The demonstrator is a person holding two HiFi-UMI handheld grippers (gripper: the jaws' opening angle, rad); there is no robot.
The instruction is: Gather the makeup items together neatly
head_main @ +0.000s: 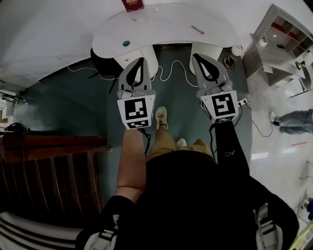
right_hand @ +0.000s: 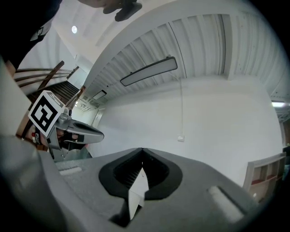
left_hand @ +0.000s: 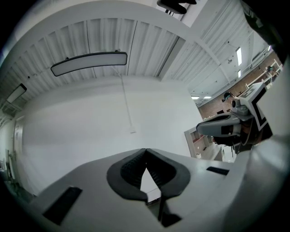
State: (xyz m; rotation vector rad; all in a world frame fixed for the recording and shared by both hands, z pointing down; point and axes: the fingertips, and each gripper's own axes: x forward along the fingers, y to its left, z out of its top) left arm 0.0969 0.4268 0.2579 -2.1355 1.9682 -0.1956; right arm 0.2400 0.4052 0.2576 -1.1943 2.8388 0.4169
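Left gripper (head_main: pixel 142 59): centre-left of the head view, jaws clenched together, empty. Right gripper (head_main: pixel 194 55): centre-right, jaws clenched, empty. White curved table (head_main: pixel 171 24): top of frame, bearing green round item (head_main: pixel 126 43), pink stick (head_main: pixel 197 29) and dark red box (head_main: pixel 132 5), all well apart.

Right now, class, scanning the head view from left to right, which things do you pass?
Wooden railing → left claw → pale shoe → right claw → shelf unit.
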